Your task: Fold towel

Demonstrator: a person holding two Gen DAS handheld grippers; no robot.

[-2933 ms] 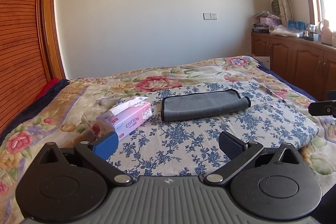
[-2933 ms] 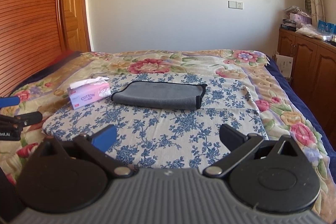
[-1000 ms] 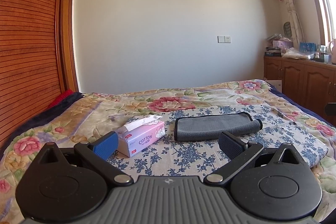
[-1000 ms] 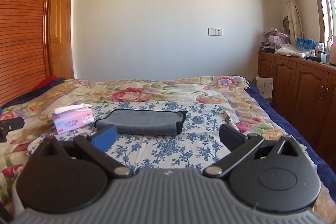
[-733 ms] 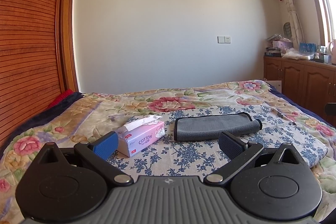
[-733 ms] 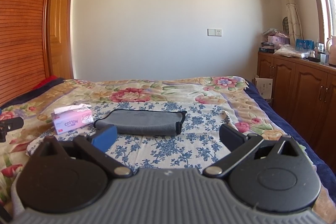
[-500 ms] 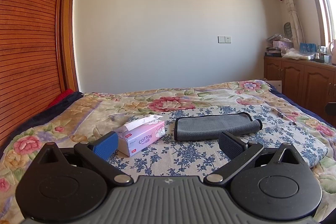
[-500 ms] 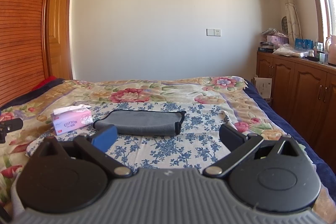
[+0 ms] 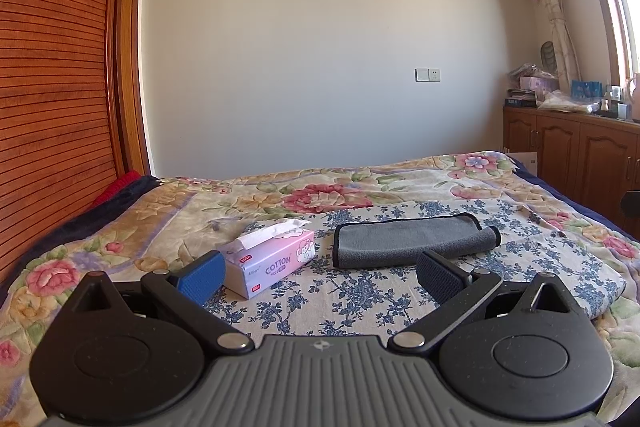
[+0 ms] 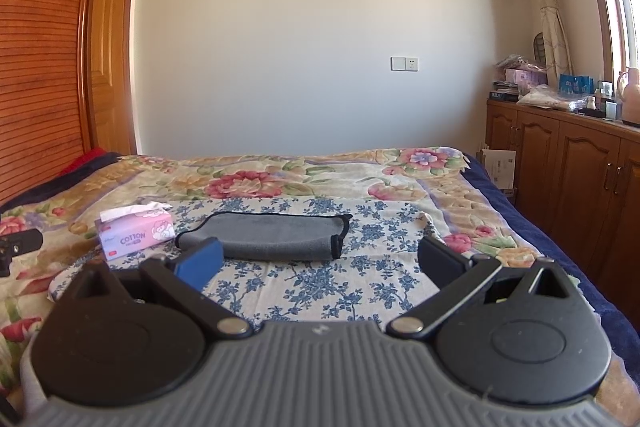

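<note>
**Towel lies folded; both grippers held back, empty**

Left wrist view: the left gripper (image 9: pixel 320 273) is spread wide and holds nothing. Beyond it, on the blue-flowered cloth (image 9: pixel 360 295) spread over the floral bedspread (image 9: pixel 120 227), lies the grey towel (image 9: pixel 412 241), a flat, long shape with dark edging and a rounded fold at its right end. A pink tissue box (image 9: pixel 270 263) sits just to its left, apart from it.

Right wrist view: the right gripper (image 10: pixel 320 263) is likewise wide apart and empty. The grey towel (image 10: pixel 268 237) lies past its fingers, with the dark-edged end at the right and the tissue box (image 10: pixel 136 235) near its left end.

Judging by its compact, layered look, the towel already seems folded, so the step in hand is likely to finish or check. To do that well, I would keep both grippers clear of the cloth under it, so nothing drags, and look for loose corners. If another fold is wanted, pinch only the towel's near edge at both ends and lift evenly.
</note>
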